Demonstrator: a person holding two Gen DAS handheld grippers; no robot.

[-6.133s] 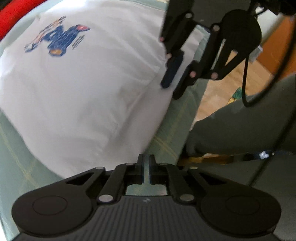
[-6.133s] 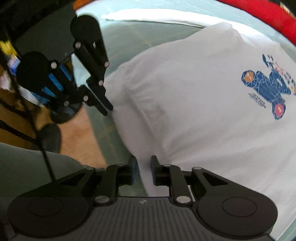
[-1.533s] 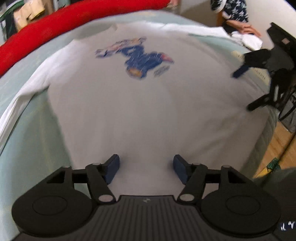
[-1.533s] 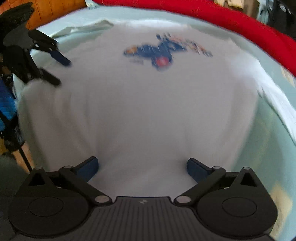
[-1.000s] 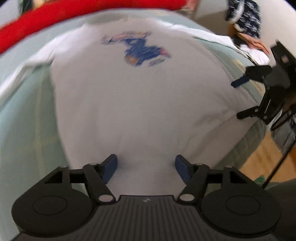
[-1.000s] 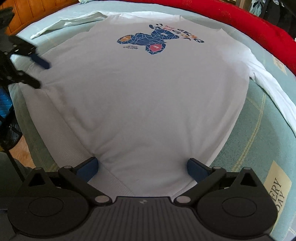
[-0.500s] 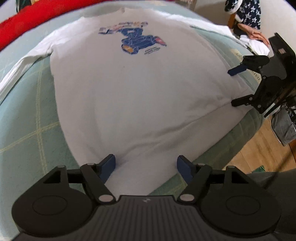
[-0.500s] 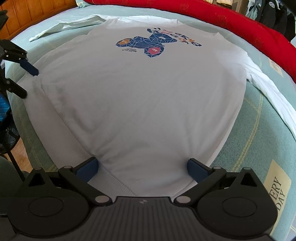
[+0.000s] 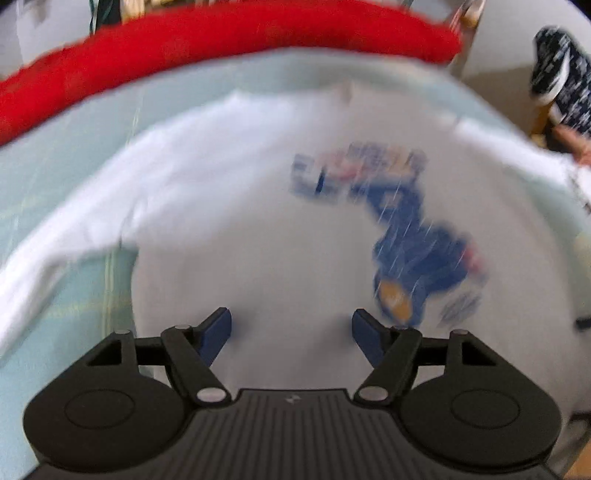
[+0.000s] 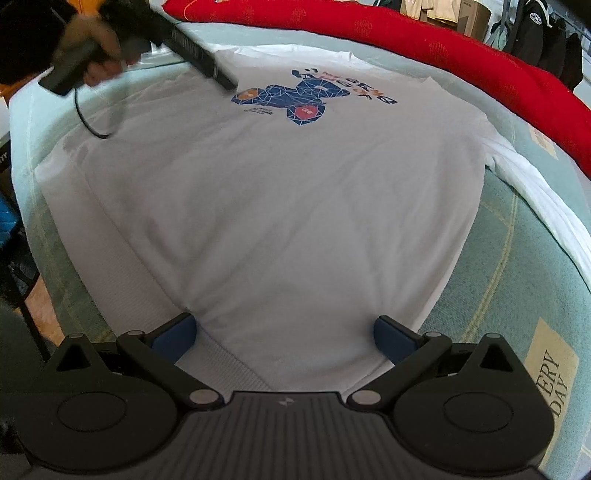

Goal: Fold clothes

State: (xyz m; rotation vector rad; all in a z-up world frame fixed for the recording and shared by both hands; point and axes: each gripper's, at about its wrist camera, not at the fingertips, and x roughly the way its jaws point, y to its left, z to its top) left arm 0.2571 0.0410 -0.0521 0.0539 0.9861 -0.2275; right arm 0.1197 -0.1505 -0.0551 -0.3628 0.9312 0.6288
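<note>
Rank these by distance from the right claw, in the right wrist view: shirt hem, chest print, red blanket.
1. Shirt hem: between the right claw fingers.
2. Chest print: up the shirt, mid-frame.
3. Red blanket: along the far edge, beyond the collar.

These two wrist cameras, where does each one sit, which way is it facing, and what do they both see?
Left wrist: on the left gripper, jaws open, over the white shirt near its blue print; blurred.
Right wrist: on the right gripper, jaws open at the shirt's hem; a hand holding the left gripper shows top left.
Shared: the shirt, its print, the red blanket, the green bedcover.
</note>
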